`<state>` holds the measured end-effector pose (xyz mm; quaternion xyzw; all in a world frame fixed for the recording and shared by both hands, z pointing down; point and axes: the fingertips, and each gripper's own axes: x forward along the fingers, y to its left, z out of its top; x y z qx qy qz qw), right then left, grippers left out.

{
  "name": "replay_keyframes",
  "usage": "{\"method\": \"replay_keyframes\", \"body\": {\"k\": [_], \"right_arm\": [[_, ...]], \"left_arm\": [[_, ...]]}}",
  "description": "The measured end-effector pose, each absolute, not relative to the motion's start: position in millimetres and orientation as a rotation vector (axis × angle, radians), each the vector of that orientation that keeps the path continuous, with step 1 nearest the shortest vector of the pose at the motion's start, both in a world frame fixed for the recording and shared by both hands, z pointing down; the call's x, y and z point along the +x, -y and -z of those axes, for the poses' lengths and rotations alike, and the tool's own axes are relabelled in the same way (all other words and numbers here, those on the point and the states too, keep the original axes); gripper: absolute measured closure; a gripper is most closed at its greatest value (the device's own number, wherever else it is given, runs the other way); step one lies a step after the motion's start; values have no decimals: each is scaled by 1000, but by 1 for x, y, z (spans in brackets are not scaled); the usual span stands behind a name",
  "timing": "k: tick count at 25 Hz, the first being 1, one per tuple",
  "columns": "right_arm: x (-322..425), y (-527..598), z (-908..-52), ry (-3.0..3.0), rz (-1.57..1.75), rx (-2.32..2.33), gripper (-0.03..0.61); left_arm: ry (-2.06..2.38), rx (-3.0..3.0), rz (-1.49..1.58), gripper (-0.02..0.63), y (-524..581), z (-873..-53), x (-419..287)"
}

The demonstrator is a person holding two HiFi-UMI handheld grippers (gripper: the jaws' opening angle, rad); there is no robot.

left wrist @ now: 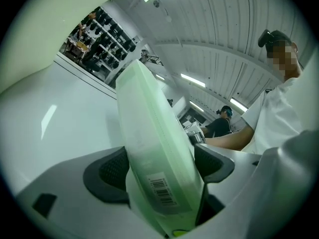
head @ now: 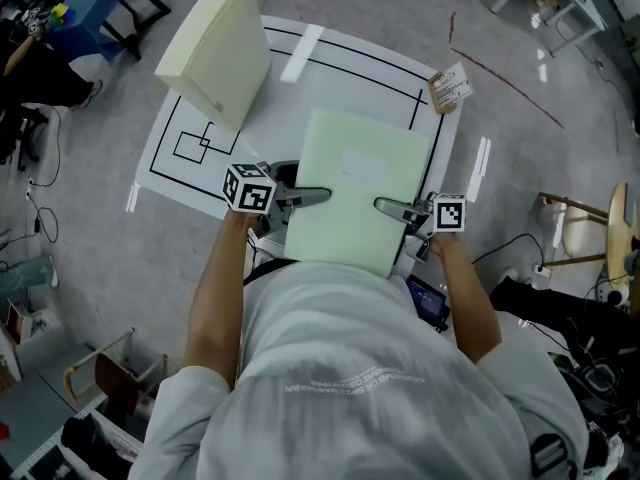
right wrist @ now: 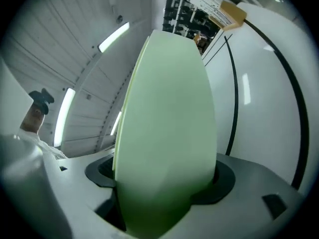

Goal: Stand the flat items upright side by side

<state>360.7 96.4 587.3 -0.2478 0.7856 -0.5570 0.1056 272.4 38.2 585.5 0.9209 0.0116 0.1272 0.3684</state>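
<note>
Head view: my left gripper (head: 315, 196) and right gripper (head: 385, 206) clamp the green book (head: 360, 188), tilted over the mat's (head: 330, 88) near edge; cream book (head: 215, 48) upright far-left | Left gripper view: the book sits skewed between the jaws and may pivot | Right gripper view: jaws wide on the cover; a slip drops it flat.

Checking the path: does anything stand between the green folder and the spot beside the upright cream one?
Nothing visible does. The mat between the green folder and the cream folder is bare; the card lies off at its right corner.
</note>
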Motion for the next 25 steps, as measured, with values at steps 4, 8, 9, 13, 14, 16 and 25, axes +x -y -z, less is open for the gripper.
{"method": "replay_keyframes", "body": {"k": [4, 8, 9, 13, 14, 16, 25], "right_arm": [[353, -105, -584, -2229, 1713, -642, 173], [354, -110, -591, -2200, 1763, -628, 229], [355, -109, -593, -2190, 1783, -630, 232], [357, -103, -594, -2162, 1817, -629, 239], [356, -103, -594, -2157, 1815, -635, 242], [356, -104, -594, -2148, 1810, -649, 251], [363, -106, -575, -2186, 1726, -774, 282]], "left_arm": [[-28, 2341, -317, 190, -39, -587, 273], [-42, 2314, -317, 190, -36, -589, 278], [-44, 2299, -324, 190, -35, -590, 279], [-32, 2236, -384, 190, -31, -597, 285], [-18, 2222, -404, 190, -30, -599, 287], [-1, 2202, -441, 190, -31, -602, 289], [-19, 2234, -325, 190, -29, -588, 285]]}}
